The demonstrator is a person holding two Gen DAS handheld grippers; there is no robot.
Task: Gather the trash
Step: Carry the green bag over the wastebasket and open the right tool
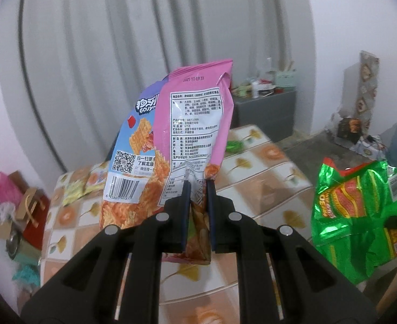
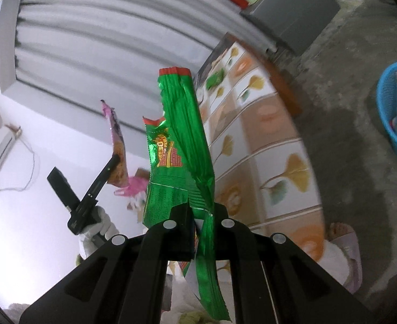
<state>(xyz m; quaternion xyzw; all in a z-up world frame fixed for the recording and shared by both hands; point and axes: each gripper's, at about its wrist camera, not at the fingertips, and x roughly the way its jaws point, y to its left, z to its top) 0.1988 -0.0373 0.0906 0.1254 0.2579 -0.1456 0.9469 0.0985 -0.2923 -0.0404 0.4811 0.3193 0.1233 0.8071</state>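
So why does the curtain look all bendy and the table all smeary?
Left wrist view: the fisheye lens bows the grey pleated curtain, and the tiled tabletop smears with motion while the pink snack bag stays sharp. Right wrist view: glare shines off the green foil wrapper.

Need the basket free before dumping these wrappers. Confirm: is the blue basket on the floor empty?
No. The blue basket already holds packaging, visible above its rim in the right wrist view.
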